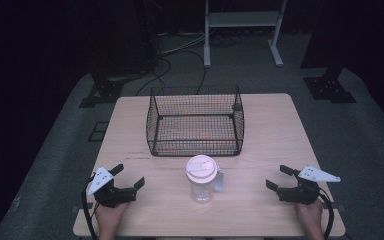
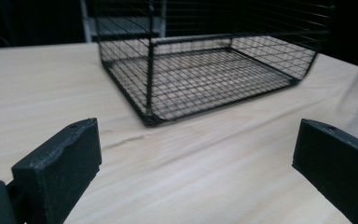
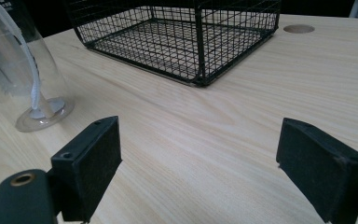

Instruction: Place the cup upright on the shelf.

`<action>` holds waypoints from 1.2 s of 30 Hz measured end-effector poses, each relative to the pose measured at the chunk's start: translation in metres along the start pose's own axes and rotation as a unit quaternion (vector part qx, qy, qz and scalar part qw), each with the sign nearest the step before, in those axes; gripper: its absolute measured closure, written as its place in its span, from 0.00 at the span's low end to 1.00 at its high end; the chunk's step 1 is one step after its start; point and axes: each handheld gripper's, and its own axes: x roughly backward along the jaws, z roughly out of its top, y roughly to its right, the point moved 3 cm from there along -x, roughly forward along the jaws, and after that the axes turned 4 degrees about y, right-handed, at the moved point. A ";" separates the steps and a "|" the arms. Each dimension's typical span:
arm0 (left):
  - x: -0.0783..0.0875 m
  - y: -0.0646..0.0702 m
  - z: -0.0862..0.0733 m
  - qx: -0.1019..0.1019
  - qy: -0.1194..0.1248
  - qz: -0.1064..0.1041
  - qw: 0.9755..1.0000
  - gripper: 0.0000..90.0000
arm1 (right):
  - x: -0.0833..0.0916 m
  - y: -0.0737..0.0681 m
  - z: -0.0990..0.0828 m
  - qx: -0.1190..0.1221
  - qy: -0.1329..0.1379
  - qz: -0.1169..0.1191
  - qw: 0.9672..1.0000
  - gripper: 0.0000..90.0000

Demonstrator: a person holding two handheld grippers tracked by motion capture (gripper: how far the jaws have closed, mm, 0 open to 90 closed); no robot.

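Left hand-held gripper [image 1: 128, 176] and right hand-held gripper [image 1: 279, 177] rest, jaws spread.

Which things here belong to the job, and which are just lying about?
In the job:
clear cup with a white lid
wire basket
left gripper and right gripper, both open

Lying about:
table
cables on the floor
stand legs behind
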 end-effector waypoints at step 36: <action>-0.010 0.039 0.029 -0.036 -0.010 -0.107 0.994 0.00 | -0.002 0.000 -0.001 -0.001 -0.009 0.004 1.000 0.14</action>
